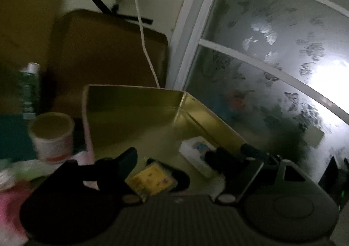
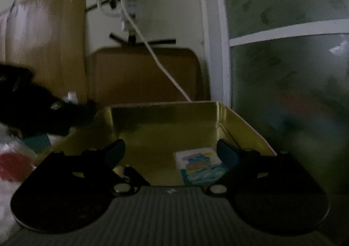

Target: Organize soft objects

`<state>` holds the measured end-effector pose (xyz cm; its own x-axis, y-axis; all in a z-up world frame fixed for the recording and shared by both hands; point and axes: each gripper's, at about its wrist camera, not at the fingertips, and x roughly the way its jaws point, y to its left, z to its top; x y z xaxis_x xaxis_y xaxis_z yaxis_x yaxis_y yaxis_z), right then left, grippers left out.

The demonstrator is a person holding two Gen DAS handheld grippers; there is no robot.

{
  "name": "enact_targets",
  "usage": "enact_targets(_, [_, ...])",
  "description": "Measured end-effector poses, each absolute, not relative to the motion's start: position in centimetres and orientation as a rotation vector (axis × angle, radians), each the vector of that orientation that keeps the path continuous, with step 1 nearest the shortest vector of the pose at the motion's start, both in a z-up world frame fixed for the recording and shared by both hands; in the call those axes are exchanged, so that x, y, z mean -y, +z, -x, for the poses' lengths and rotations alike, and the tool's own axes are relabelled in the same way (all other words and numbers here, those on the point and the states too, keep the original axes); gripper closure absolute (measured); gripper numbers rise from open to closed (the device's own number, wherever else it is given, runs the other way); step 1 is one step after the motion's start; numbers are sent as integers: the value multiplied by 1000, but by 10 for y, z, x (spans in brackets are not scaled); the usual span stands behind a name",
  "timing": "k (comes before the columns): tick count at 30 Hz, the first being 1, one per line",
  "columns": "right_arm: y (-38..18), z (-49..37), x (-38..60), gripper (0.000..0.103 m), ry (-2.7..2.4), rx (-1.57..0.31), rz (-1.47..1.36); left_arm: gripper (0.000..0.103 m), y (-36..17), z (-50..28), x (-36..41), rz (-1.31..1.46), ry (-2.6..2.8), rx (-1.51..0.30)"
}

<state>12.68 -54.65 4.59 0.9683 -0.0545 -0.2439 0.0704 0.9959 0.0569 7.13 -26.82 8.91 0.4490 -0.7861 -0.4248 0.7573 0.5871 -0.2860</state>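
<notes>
A gold metal tin (image 1: 130, 110) stands open in front of both grippers; it also shows in the right wrist view (image 2: 165, 119). A white tissue pack with a colourful print (image 1: 199, 152) lies on its floor at the right, and shows in the right wrist view (image 2: 200, 167). A yellow packet (image 1: 151, 179) lies between the left gripper's fingers. My left gripper (image 1: 172, 156) is open above the tin. My right gripper (image 2: 171, 151) is open and empty, low over the tin's near edge, with the tissue pack beside its right finger.
A paper cup (image 1: 52, 134) and a green bottle (image 1: 29, 88) stand left of the tin. Pink cloth (image 1: 11, 206) and plastic bags lie at the near left. A brown cushion (image 1: 104, 56) leans behind. A white cable (image 1: 144, 45) hangs down. A frosted glass door (image 1: 272, 60) is at the right.
</notes>
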Motion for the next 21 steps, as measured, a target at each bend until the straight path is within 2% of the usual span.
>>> enact_targets(2, [48, -115, 541, 10, -76, -207, -99, 19, 86, -58, 242, 60, -958, -541])
enact_targets(4, [51, -101, 533, 10, -78, -167, -136, 12, 78, -48, 211, 58, -947, -524])
enact_targets(8, [51, -79, 508, 13, -33, -117, -163, 11, 58, -37, 154, 17, -834, -519])
enact_targets(9, [50, -76, 498, 14, -11, -116, -159, 11, 54, -37, 141, 15, -799, -533])
enact_targets(14, [42, -72, 446, 37, 129, -176, -115, 11, 34, -46, 88, 20, -606, -570])
enact_targets(17, [36, -72, 411, 44, 230, -237, -82, 9, 26, -52, 64, -18, -487, -557])
enact_targets(21, [30, -72, 373, 47, 328, -289, -34, 3, 12, -62, 43, -31, -383, -582])
